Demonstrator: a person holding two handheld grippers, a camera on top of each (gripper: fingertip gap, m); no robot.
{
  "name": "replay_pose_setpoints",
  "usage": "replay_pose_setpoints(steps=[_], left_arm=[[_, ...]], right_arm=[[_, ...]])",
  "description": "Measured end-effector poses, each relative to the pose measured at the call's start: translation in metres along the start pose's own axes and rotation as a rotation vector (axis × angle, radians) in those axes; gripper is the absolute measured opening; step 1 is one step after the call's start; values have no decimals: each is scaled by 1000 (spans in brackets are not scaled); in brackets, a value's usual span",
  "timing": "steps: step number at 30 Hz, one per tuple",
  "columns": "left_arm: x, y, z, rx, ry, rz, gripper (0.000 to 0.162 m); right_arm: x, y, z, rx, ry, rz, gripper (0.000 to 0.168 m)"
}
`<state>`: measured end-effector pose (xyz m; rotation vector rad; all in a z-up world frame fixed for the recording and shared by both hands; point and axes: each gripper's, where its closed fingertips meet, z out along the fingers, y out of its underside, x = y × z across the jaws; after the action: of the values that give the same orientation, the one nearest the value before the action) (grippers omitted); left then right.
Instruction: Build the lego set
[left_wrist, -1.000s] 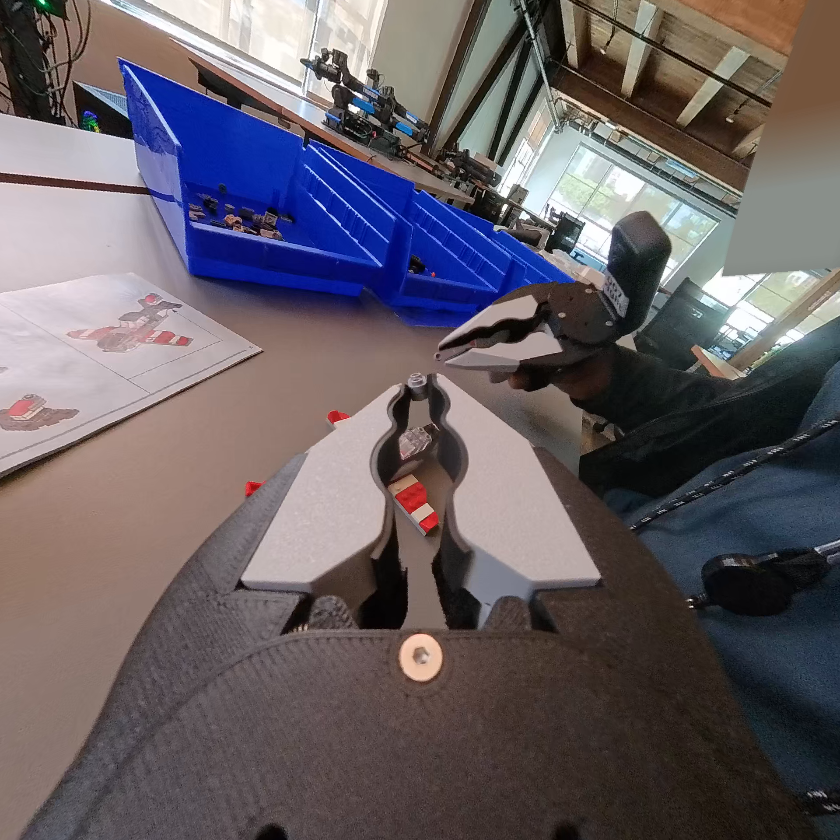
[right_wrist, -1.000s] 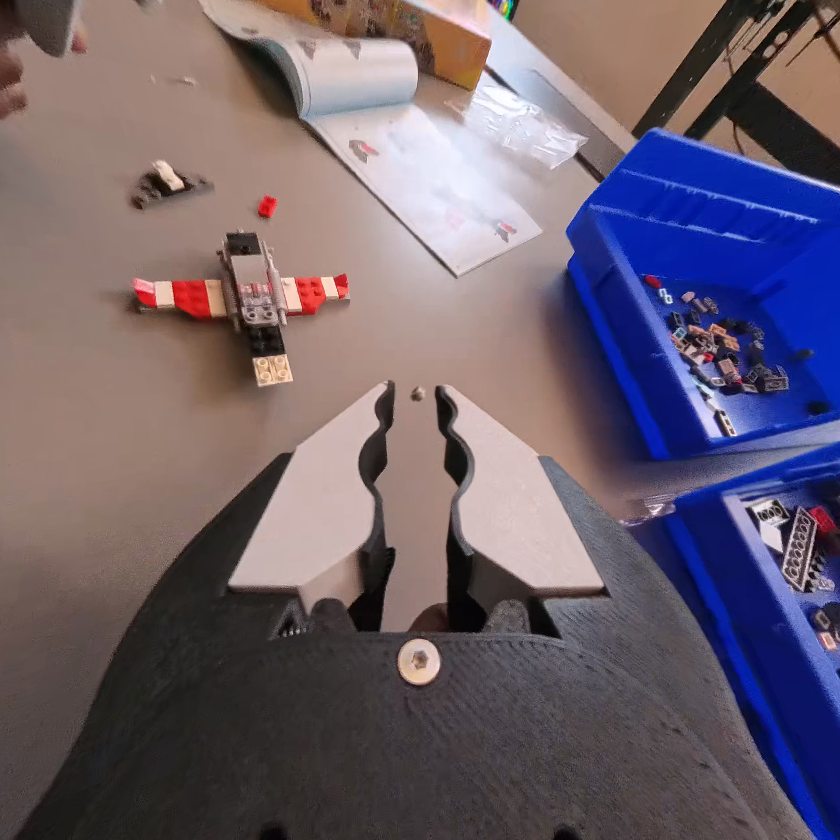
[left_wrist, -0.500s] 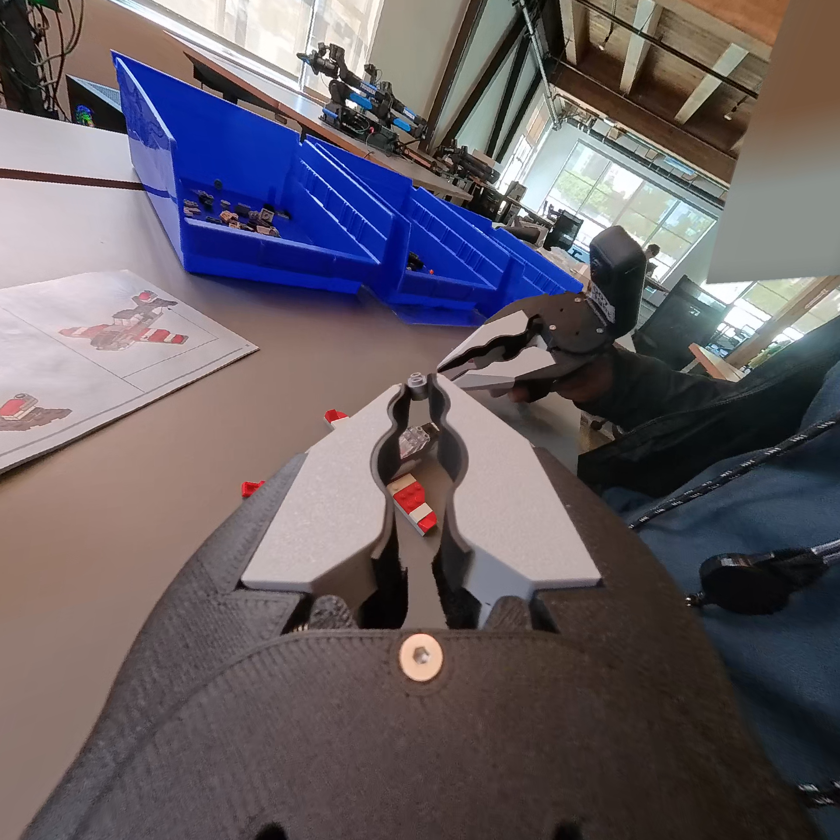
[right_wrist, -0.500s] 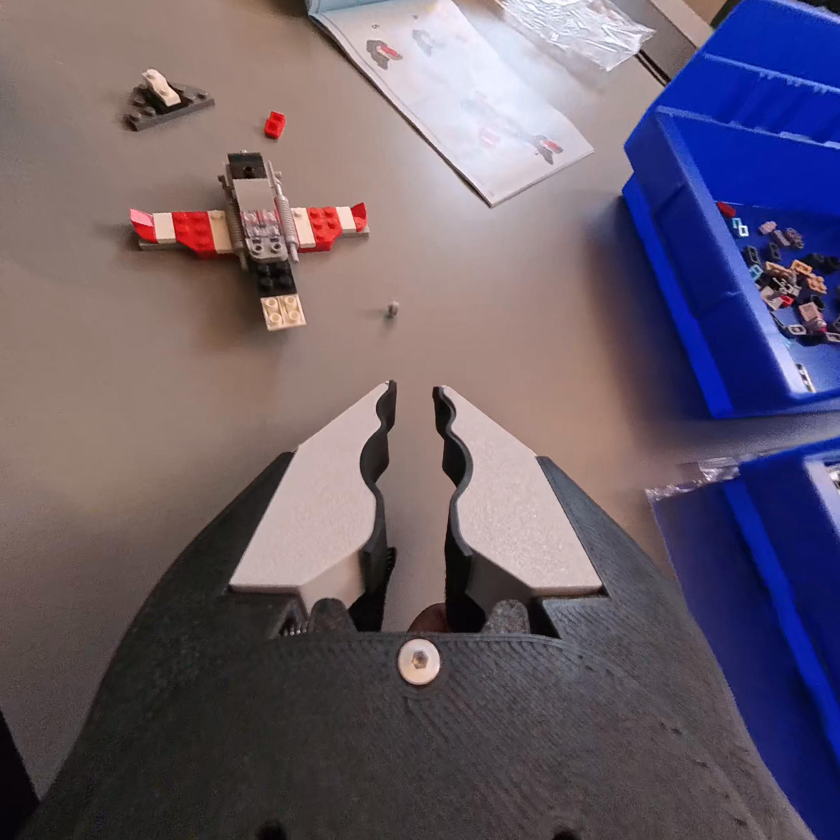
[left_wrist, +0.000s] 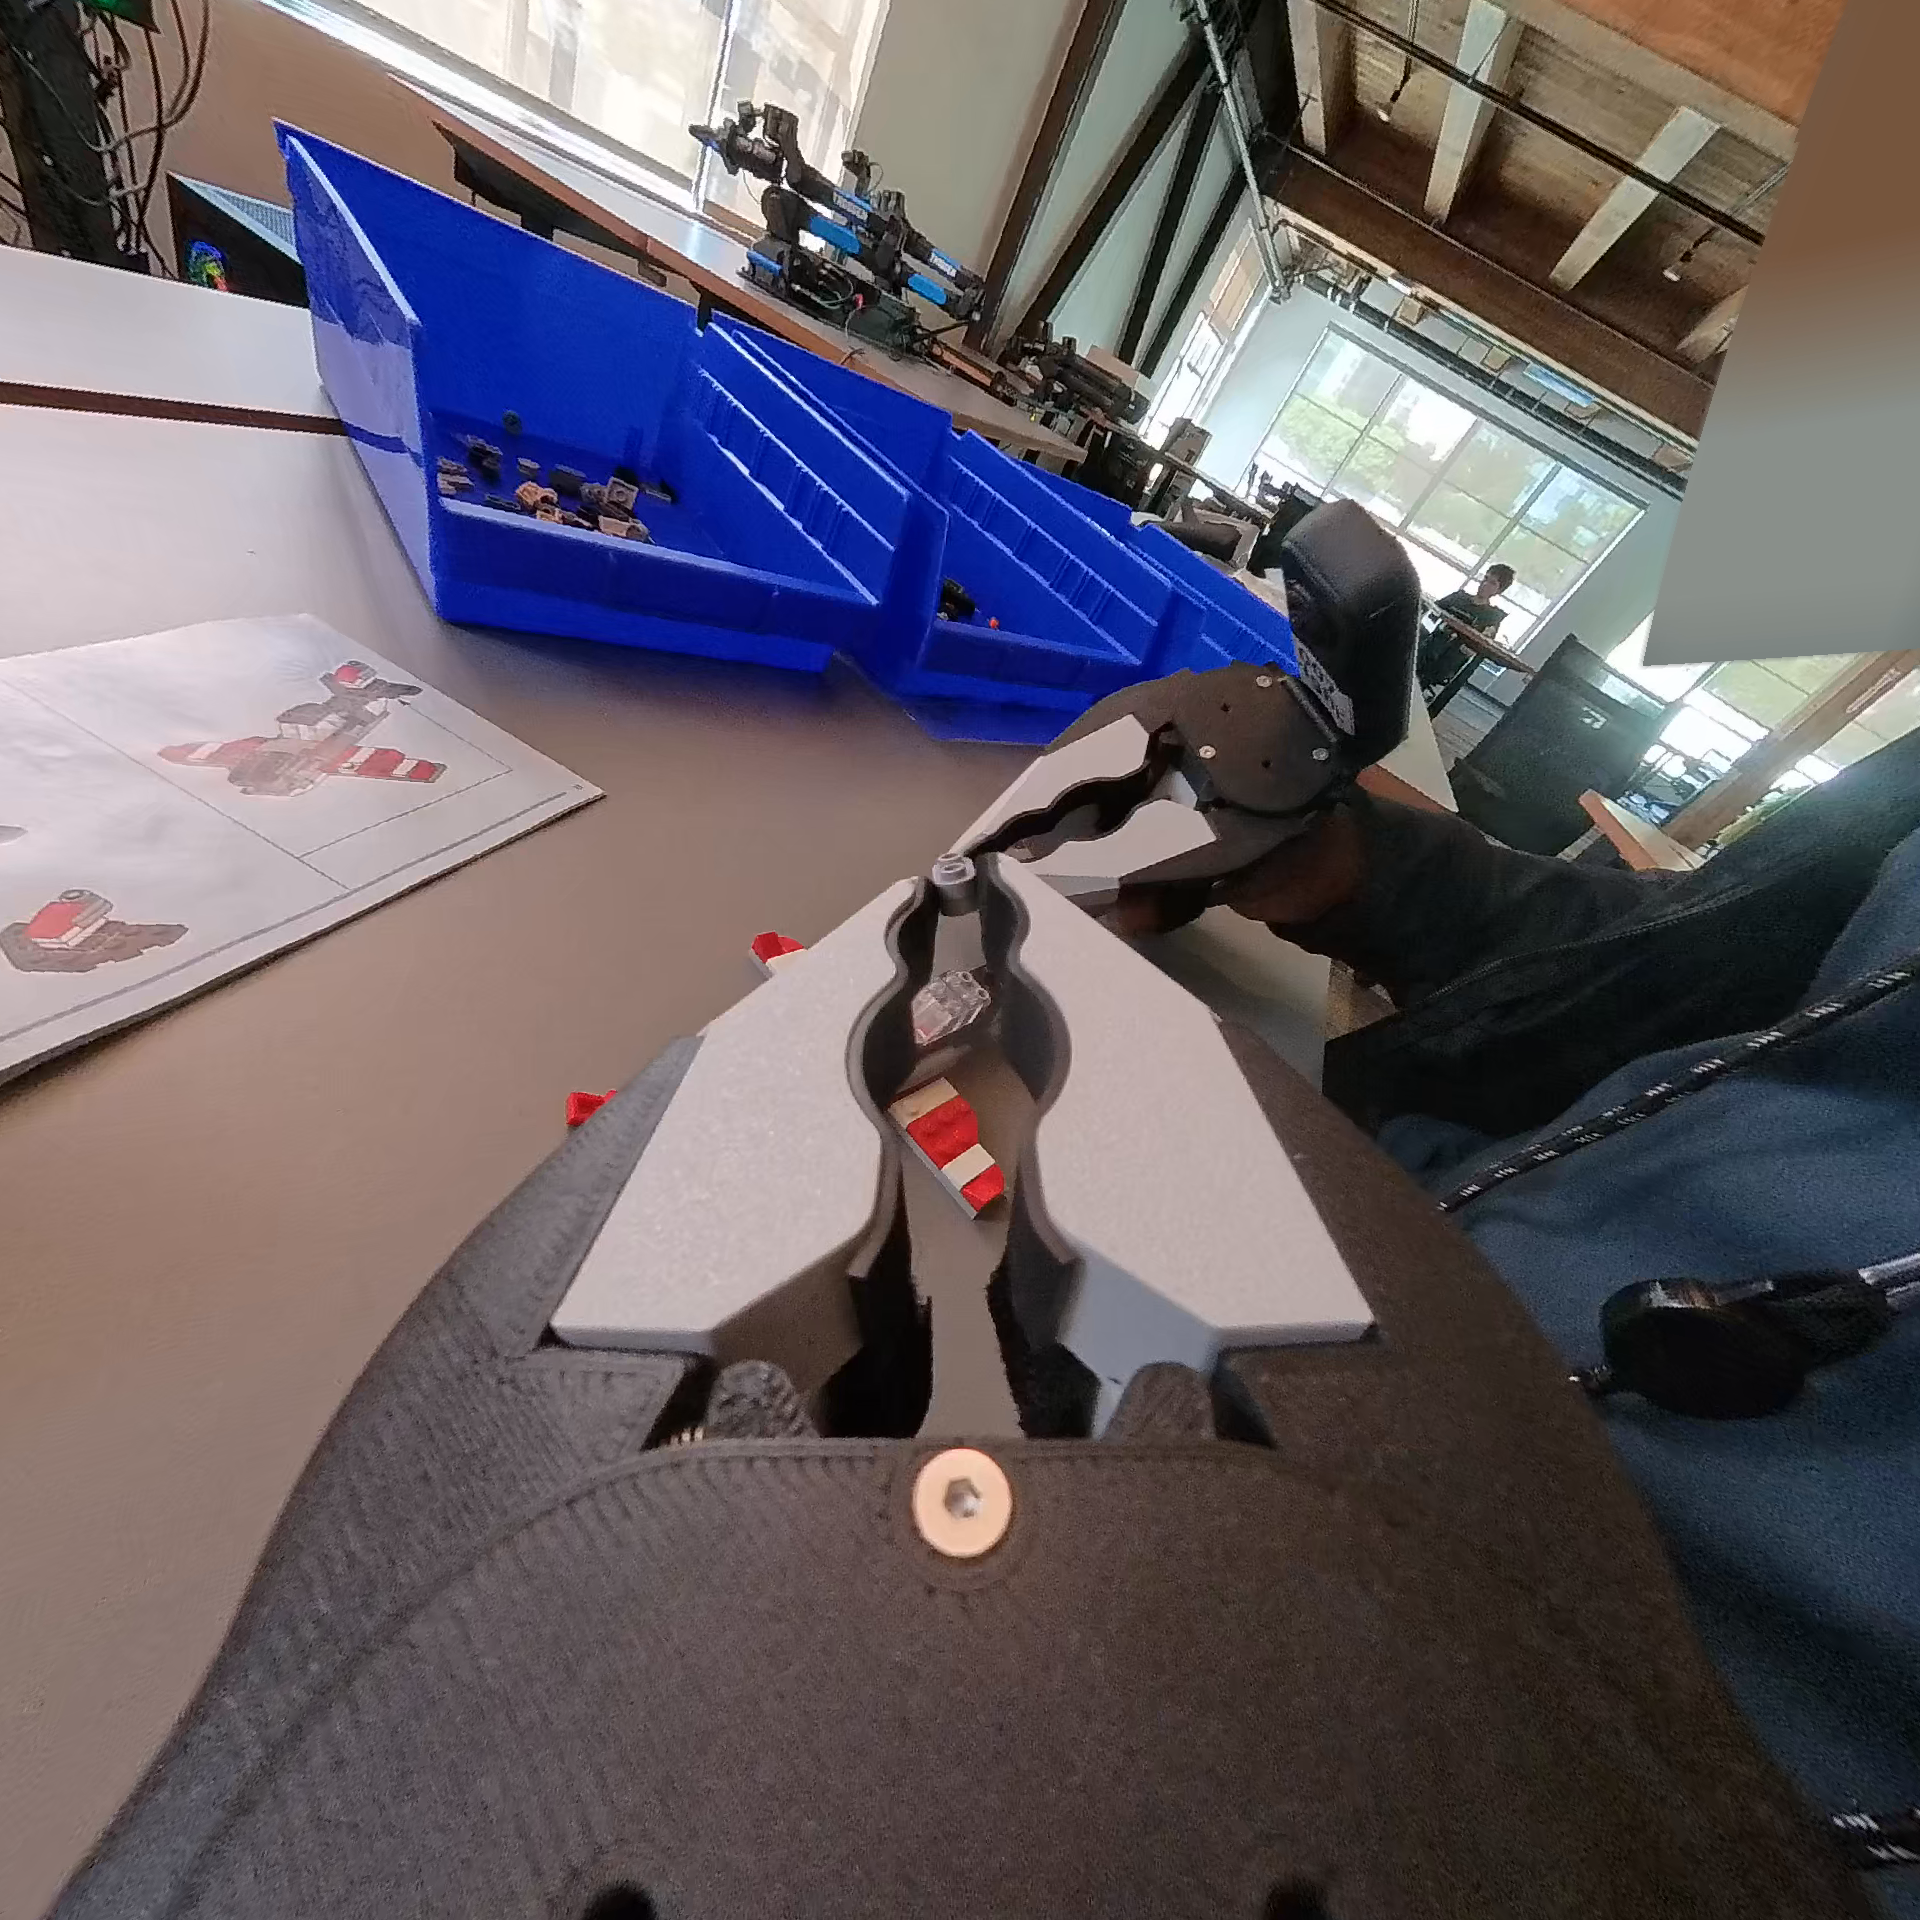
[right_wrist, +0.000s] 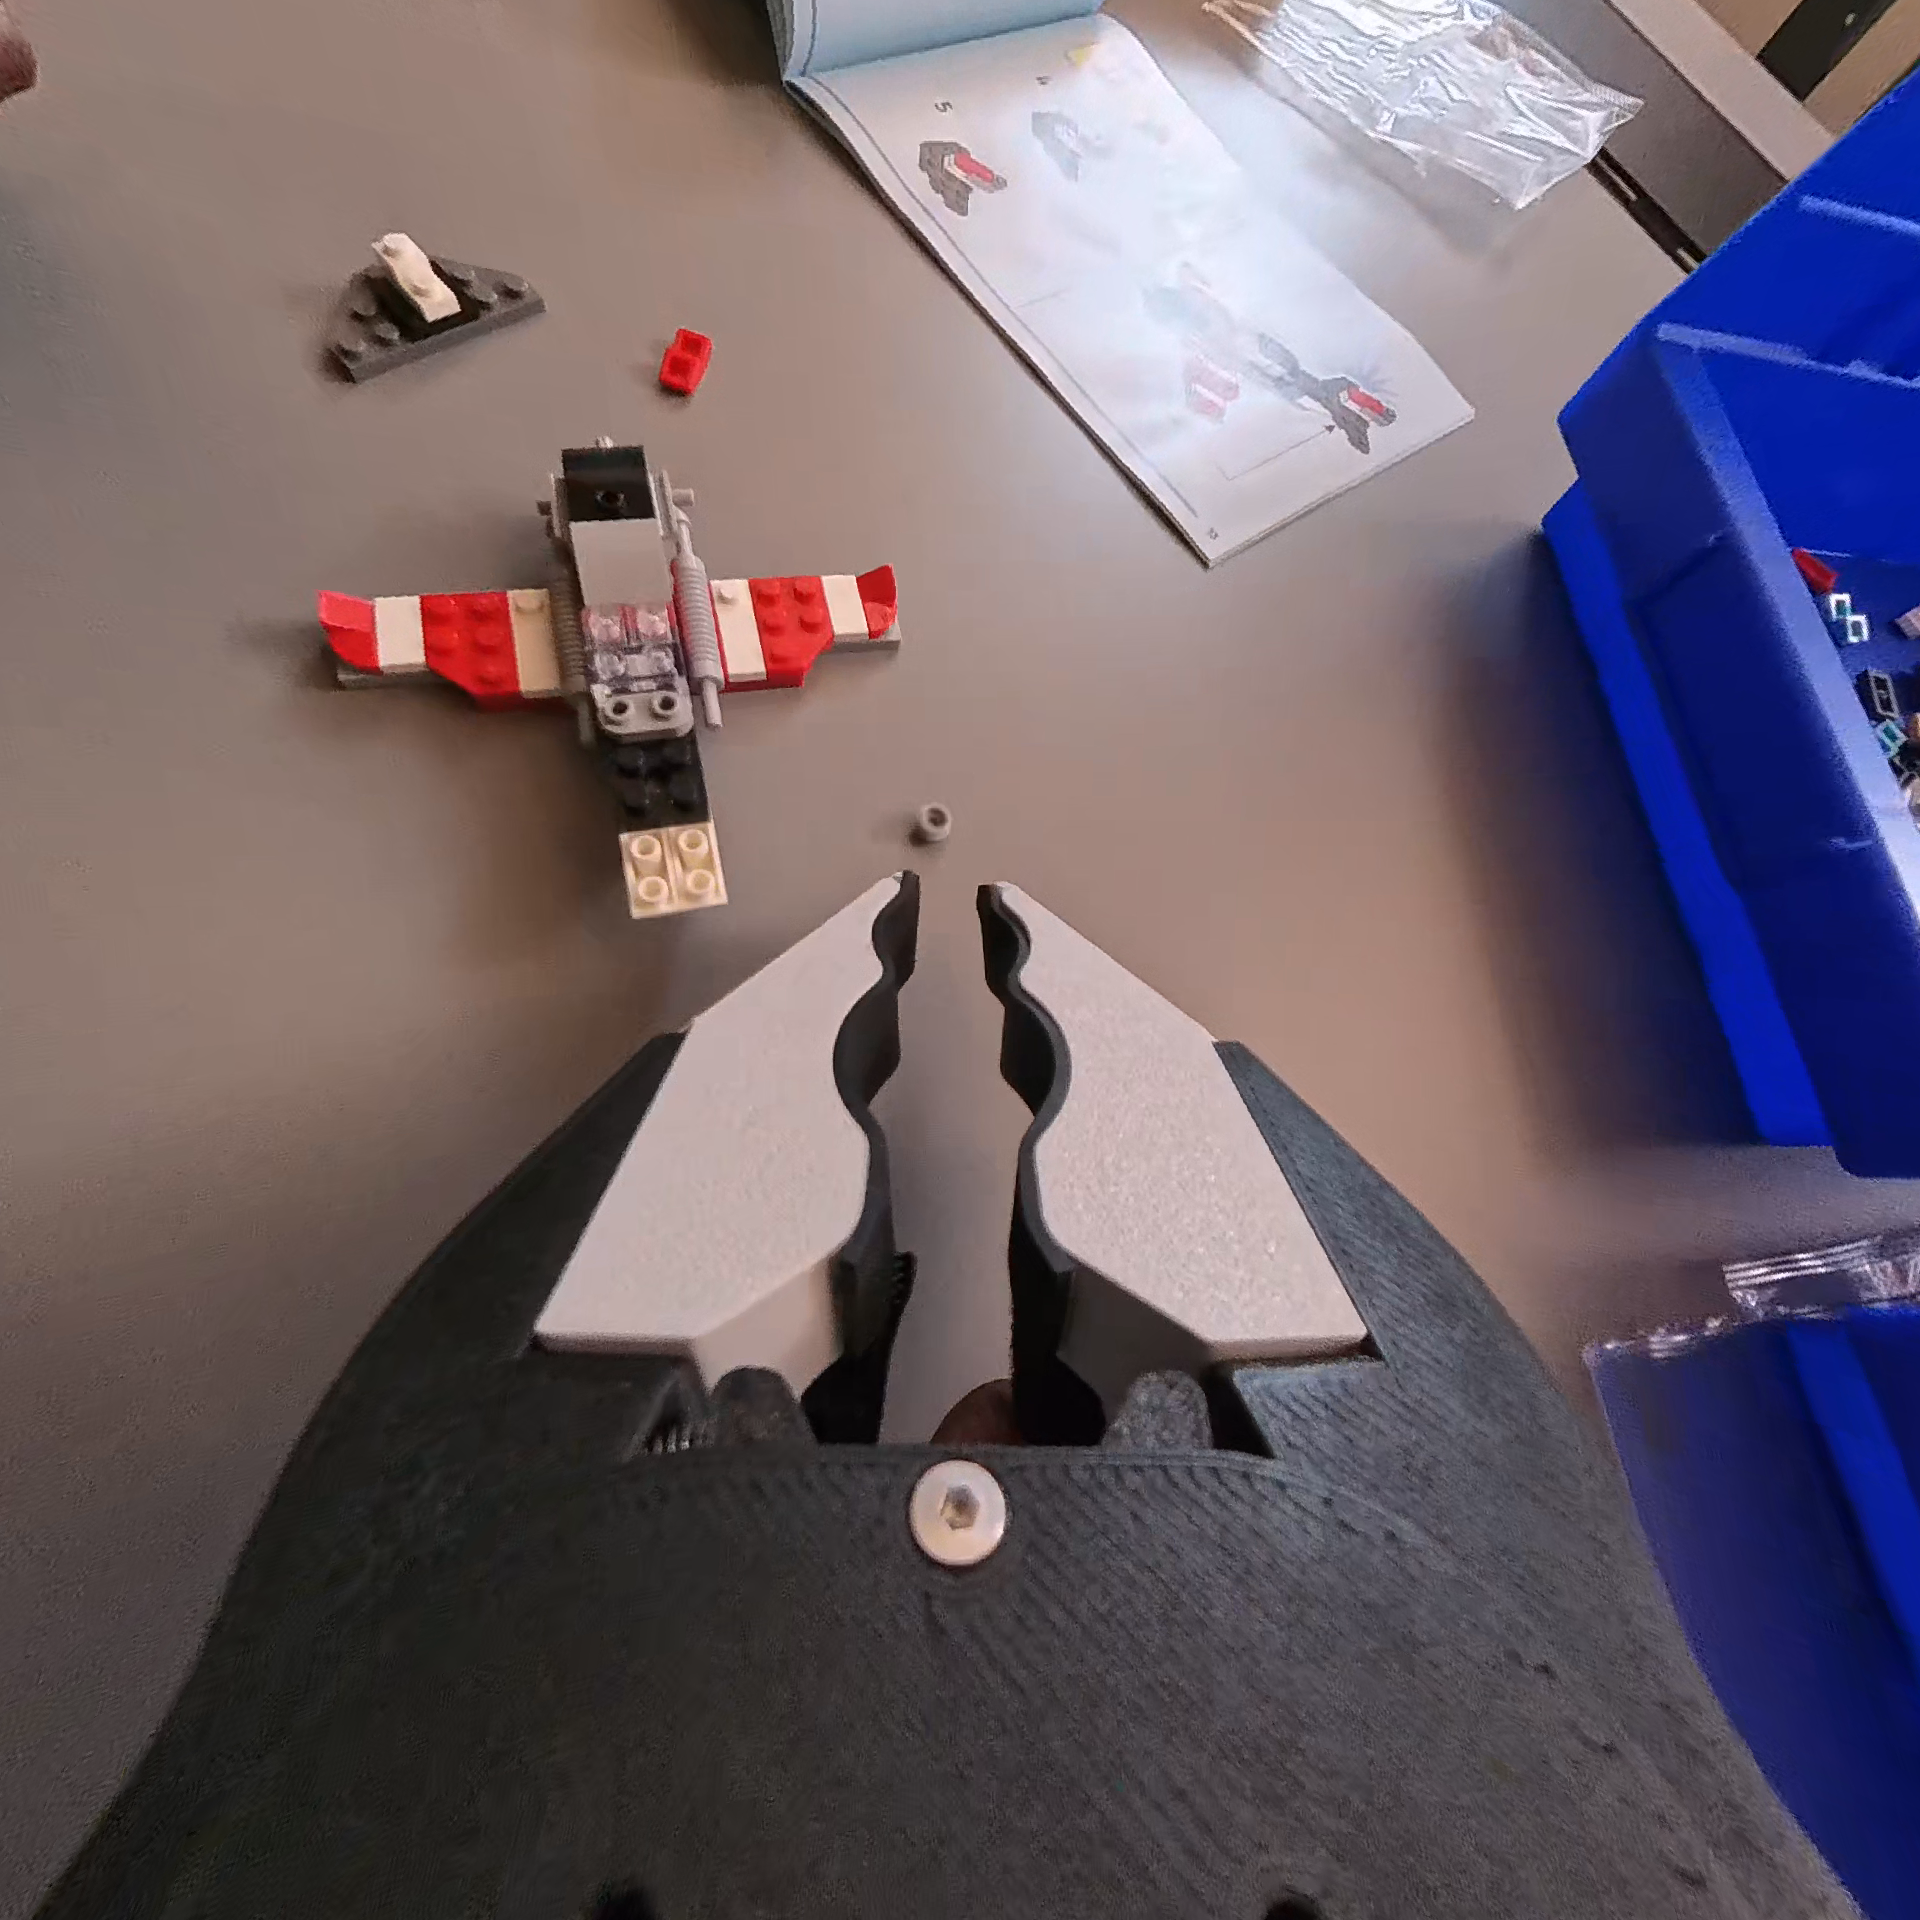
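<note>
A red-and-white lego plane (right_wrist: 623, 623) lies on the grey table (right_wrist: 1143, 779). A small grey round piece (right_wrist: 932, 823) lies by its tan tail. My right gripper (right_wrist: 948, 885) is open by a narrow gap and empty, tips low and just short of that piece. It also shows in the left wrist view (left_wrist: 1003, 860). My left gripper (left_wrist: 956, 883) is shut on another small grey round piece (left_wrist: 954, 871) at its tips, held above the table. One wing of the plane (left_wrist: 945, 1138) shows through the gap between its fingers.
A dark grey wedge plate with a white piece (right_wrist: 426, 301) and a small red brick (right_wrist: 686, 358) lie beyond the plane. An open instruction booklet (right_wrist: 1195, 260) and a plastic bag (right_wrist: 1434, 83) lie farther back. Blue bins of loose parts (right_wrist: 1714, 727) stand at the right. Across from one pair of fingers to the other is roughly 15 cm.
My right gripper drew back, then came down and forward to the grey piece on the table, its jaws a little narrower. My left gripper has kept its piece and hardly moved.
</note>
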<state>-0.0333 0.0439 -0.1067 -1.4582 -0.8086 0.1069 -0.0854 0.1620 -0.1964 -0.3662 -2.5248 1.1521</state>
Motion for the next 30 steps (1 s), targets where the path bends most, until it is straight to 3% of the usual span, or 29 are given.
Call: replay_pose_setpoints(steps=[18, 23, 30], left_arm=[[-1, -1, -2, 3, -4, -1, 8], [-2, -1, -3, 5, -7, -2, 8], [0, 0, 0, 0, 3, -2, 8]], right_arm=[[-3, -4, 26, -79, -31, -74, 9], [13, -39, -5, 152, 62, -61, 17], [25, -15, -24, 114, 80, -9, 21]])
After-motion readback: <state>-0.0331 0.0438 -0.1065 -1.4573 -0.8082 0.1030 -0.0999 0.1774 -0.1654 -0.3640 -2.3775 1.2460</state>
